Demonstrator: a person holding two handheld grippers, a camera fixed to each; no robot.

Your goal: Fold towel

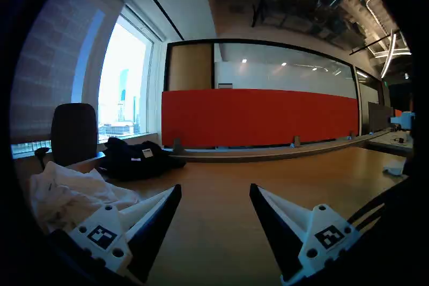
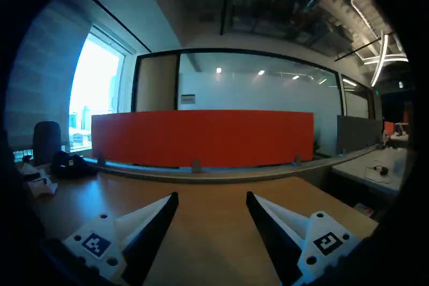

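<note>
In the left gripper view a crumpled white towel point(image 1: 72, 197) lies on the wooden desk point(image 1: 230, 205) at the left, just beside and behind the left finger. My left gripper point(image 1: 215, 189) is open above the desk, with nothing between its fingers. In the right gripper view the right gripper point(image 2: 212, 196) is open too, held over bare desk point(image 2: 214, 216). The white towel point(image 2: 38, 183) appears small at the far left edge there, well away from the right gripper.
A black bundle of cloth point(image 1: 137, 158) lies behind the towel, also seen in the right gripper view point(image 2: 72, 165). A dark office chair point(image 1: 73, 133) stands by the window. A red partition point(image 1: 257, 117) runs along the desk's far edge. Another desk point(image 2: 375, 165) stands at right.
</note>
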